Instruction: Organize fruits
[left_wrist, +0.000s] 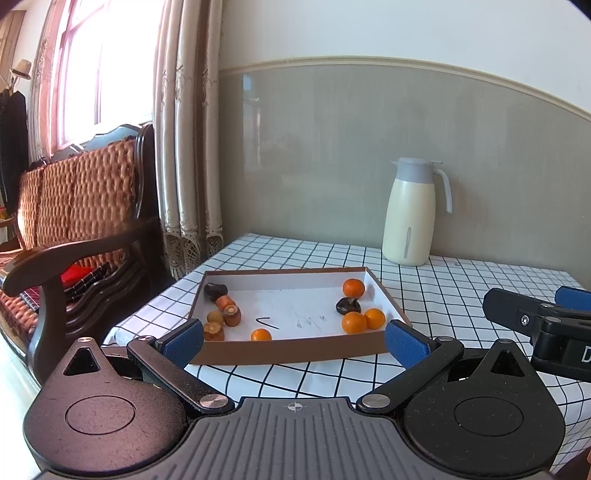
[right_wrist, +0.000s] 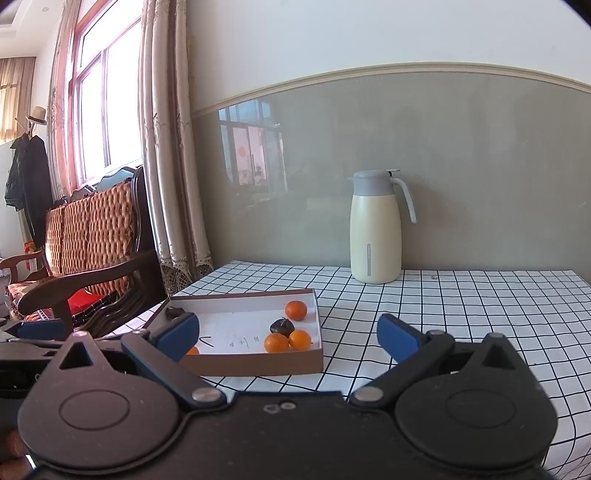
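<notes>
Brownish fruits (left_wrist: 223, 317) in tray's (left_wrist: 288, 350) left seen only by left cam; both grippers (left_wrist: 295, 341) (right_wrist: 288, 338) agape.

Strong daylight pours in through the window (right_wrist: 110, 107) at the upper left of both frames, blowing out the panes and washing the curtain (left_wrist: 184, 129) pale. The glossy grey wall panel (right_wrist: 369, 166) mirrors the window in the right wrist view. Fisheye distortion bends straight lines toward the dark corners; focus stays fairly sharp throughout.
</notes>
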